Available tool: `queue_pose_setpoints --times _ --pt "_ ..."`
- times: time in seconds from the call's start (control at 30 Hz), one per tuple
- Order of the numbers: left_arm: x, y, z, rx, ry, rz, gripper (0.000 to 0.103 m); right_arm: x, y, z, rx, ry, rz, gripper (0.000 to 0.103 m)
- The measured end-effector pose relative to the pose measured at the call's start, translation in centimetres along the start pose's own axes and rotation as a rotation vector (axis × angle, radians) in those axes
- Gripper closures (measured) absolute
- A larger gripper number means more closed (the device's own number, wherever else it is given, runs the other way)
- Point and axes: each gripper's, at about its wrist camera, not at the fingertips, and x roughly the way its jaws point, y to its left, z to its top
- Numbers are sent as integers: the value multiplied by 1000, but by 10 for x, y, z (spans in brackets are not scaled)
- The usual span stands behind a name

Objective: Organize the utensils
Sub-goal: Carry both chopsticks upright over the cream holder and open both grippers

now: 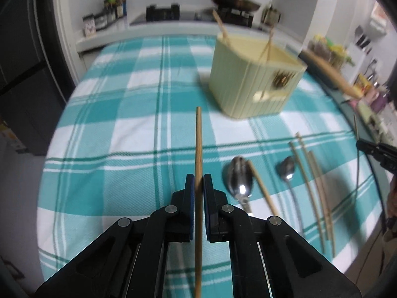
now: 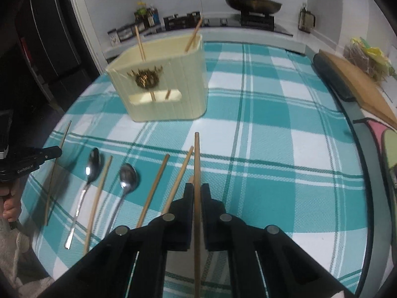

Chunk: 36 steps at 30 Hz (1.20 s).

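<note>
Step in hand: carrying chopsticks to cream holder (image 2: 158,84). Left tool (image 1: 198,181) clamped on 1 chopstick (image 1: 198,144); right tool (image 2: 197,190) clamped on another (image 2: 196,159), both short of holder. Next: lift over rim, release.

On the surface (image 2: 273,114) a utensil holder (image 2: 161,84) stands at eleven o'clock in the right wrist view, two chopsticks (image 2: 139,42) standing in it. Before it, at nine o'clock, spoons (image 2: 93,164) and loose chopsticks (image 2: 152,191) lie side by side in a row. A cutting board (image 2: 352,79) lies at two o'clock by the edge. Behind everything, at twelve, a lidded pan (image 2: 253,2) sits on a stove.
</note>
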Motion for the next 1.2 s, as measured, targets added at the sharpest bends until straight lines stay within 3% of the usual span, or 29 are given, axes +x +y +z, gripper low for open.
queue_pose_setpoints --times 0.2,0.3,0.6,0.83,1.0,1.2 --pt "-75 1 -7 -10 -170 -71 98 -76 7 -2 -11 -174 27 97" --pt "-96 3 -12 -19 -222 -88 98 -95 10 -2 -3 -230 52 97" --pt "-113 -1 -9 -6 -261 -88 98 -121 23 6 -1 -349 53 97" --pt "-99 -6 6 24 -215 -74 98 -111 28 30 -34 -337 25 97" --pt "-118 -15 43 52 -268 -93 98 -106 27 61 -55 -345 13 97" --pt "-148 -39 122 78 -400 -130 98 -115 35 128 -93 -452 -12 97"
